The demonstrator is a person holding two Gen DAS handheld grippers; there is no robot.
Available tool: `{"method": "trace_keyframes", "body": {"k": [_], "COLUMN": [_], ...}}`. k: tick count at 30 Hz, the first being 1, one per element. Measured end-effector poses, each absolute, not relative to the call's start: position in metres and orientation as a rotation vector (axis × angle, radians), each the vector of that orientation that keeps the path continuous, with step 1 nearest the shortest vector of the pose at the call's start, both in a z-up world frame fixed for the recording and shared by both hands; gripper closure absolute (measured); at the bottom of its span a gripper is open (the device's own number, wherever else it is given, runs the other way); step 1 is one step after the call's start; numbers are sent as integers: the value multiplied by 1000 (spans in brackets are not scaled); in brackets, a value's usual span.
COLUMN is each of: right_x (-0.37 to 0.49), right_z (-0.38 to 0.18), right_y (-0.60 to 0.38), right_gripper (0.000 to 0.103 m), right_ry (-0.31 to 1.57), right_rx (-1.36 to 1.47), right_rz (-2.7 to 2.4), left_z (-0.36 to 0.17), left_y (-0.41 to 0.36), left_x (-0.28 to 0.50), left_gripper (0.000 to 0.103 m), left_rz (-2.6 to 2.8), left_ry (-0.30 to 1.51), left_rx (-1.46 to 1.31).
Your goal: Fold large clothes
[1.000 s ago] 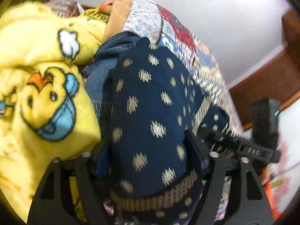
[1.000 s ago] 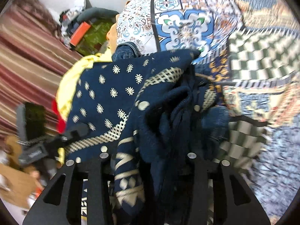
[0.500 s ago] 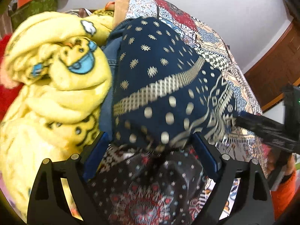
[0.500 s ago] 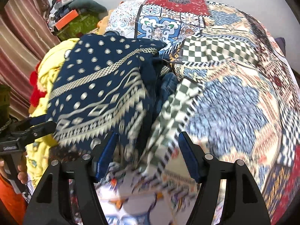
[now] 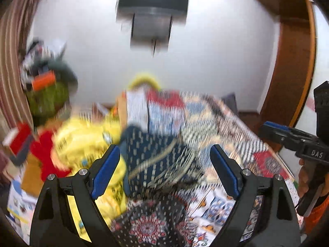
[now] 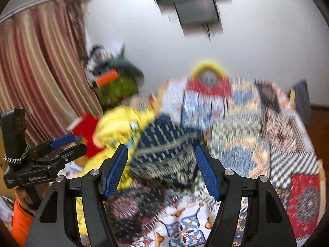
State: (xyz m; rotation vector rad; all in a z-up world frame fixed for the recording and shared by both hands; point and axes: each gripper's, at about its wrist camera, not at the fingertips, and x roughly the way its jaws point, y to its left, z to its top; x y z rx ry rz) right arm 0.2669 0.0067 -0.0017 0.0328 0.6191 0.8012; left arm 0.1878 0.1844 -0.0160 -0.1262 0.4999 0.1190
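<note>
A folded navy garment with cream dots and bands (image 5: 156,160) (image 6: 164,144) lies on the patchwork bed cover, blurred by motion. My left gripper (image 5: 165,170) hangs above and short of it, jaws wide open, nothing between the blue pads. My right gripper (image 6: 161,173) is also open and empty, raised clear of the garment. Each gripper shows in the other's view: the right gripper (image 5: 287,138) at the right edge, the left gripper (image 6: 63,144) at the left. A dark garment with a red pattern (image 5: 150,222) (image 6: 133,205) lies just below both grippers.
A yellow duck-print blanket (image 5: 82,142) (image 6: 119,127) is heaped left of the navy garment. The patchwork bed (image 5: 216,123) (image 6: 257,133) spreads to the right. A cluttered pile with a green bag (image 5: 47,96), a striped curtain (image 6: 37,72) and a wooden door frame (image 5: 292,61) surround it.
Both grippers let go of the navy garment, opened, then rose and drew back from it. The views tilted up toward the wall. The garment stays folded on the bed.
</note>
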Motion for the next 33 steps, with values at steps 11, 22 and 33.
{"method": "trace_keyframes", "body": {"k": [11, 22, 33], "right_x": [157, 138, 139], "right_z": [68, 64, 67], "right_y": [-20, -22, -25], "right_gripper": [38, 4, 1], "right_ry": [259, 202, 197], "right_rx": [28, 9, 26], "right_rz": [757, 667, 642], "left_z": [46, 49, 46], "left_y": [124, 117, 114], "left_x": [82, 55, 49], "left_gripper": [13, 1, 1], "left_rz": [169, 207, 230], "left_ry": [158, 136, 127], "left_rx": [-52, -70, -78]}}
